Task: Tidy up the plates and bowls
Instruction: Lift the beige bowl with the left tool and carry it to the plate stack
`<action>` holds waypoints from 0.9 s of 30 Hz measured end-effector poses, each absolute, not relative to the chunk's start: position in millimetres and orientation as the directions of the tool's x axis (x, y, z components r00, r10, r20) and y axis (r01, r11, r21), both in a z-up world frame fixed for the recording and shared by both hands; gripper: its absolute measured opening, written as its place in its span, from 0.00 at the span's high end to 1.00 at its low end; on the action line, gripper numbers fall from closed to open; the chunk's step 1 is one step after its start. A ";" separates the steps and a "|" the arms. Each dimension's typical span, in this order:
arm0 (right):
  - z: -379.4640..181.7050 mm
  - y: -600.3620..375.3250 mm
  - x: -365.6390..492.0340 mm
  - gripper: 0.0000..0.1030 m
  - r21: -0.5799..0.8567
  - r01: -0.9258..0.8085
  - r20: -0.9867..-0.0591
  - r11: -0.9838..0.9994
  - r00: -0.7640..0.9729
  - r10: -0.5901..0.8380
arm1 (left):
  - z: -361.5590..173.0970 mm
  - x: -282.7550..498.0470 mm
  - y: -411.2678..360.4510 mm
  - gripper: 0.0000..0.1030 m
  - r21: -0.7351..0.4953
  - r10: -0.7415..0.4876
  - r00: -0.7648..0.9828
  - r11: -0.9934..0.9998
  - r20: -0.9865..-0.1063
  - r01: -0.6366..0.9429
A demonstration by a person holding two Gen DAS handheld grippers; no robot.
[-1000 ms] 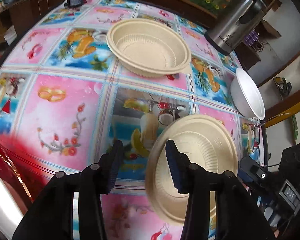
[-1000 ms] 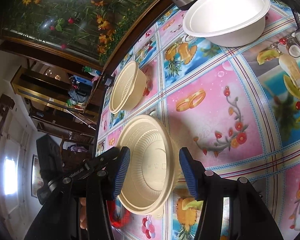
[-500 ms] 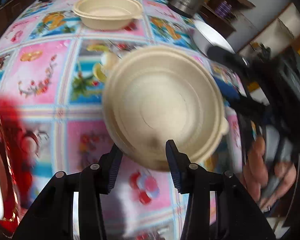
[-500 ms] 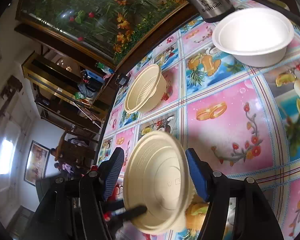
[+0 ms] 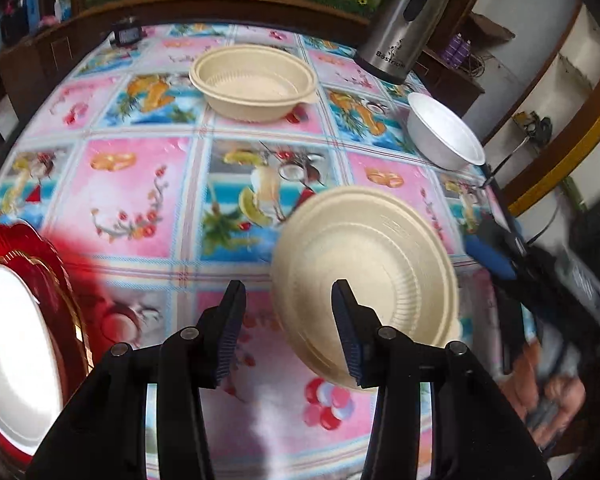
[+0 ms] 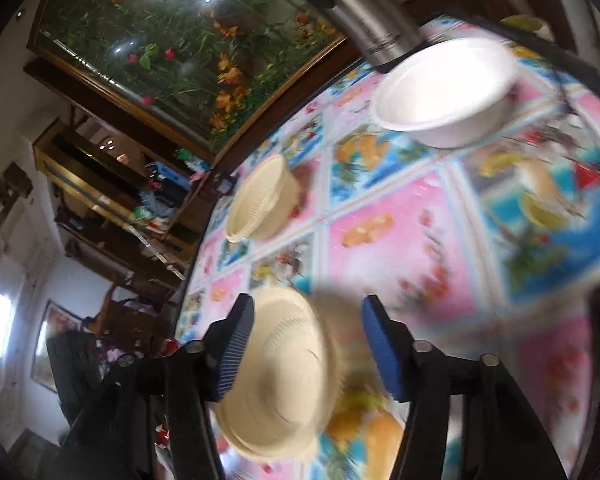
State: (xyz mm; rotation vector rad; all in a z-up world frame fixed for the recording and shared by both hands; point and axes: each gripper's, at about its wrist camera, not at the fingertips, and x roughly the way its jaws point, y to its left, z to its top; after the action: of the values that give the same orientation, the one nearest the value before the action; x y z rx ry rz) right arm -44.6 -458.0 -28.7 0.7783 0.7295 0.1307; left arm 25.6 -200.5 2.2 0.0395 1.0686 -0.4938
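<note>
- Progress looks partial: dishes lie scattered over the patterned tablecloth, and no finished stack of the beige bowls shows.
- Near beige bowl sits tilted at about 4 o'clock in the left wrist view, its rim overlapped by one finger of the left gripper; whether it is being carried or rests on the cloth, I cannot tell.
- Left gripper's jaws stand spread, with cloth visible between them, so they pinch nothing.
- Right gripper also has its jaws spread; the same bowl appears blurred between them, and contact cannot be confirmed.
- Far beige bowl rests upright at 12 o'clock, well apart from the near one; nesting these two seems the likely remaining step.
- White bowl stands alone at 2 o'clock, near a steel flask.
- Red plate at 8 o'clock already carries a white plate, so that pair may be done.
</note>
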 end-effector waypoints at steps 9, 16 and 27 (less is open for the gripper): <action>-25.4 -446.9 -130.1 0.45 0.720 0.129 -0.496 0.682 0.782 0.376 | -2.7 44.6 -221.2 0.59 -0.123 -0.342 0.408 0.871 -0.847 0.475; -43.2 -419.4 -117.2 0.50 0.755 0.143 -0.521 0.640 0.724 0.452 | -15.5 53.4 -224.8 0.70 -0.132 -0.336 0.395 0.878 -0.855 0.460; -45.6 -415.3 -92.8 0.91 0.638 0.199 -0.621 0.744 0.705 0.344 | -18.8 11.4 -213.5 0.86 -0.222 -0.424 0.322 0.831 -0.847 0.510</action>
State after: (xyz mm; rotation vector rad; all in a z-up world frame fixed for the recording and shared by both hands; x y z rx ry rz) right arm -92.8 -415.3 -45.6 0.7484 0.8037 0.0893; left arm 11.4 -213.5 -18.8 0.0911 1.0812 -0.6144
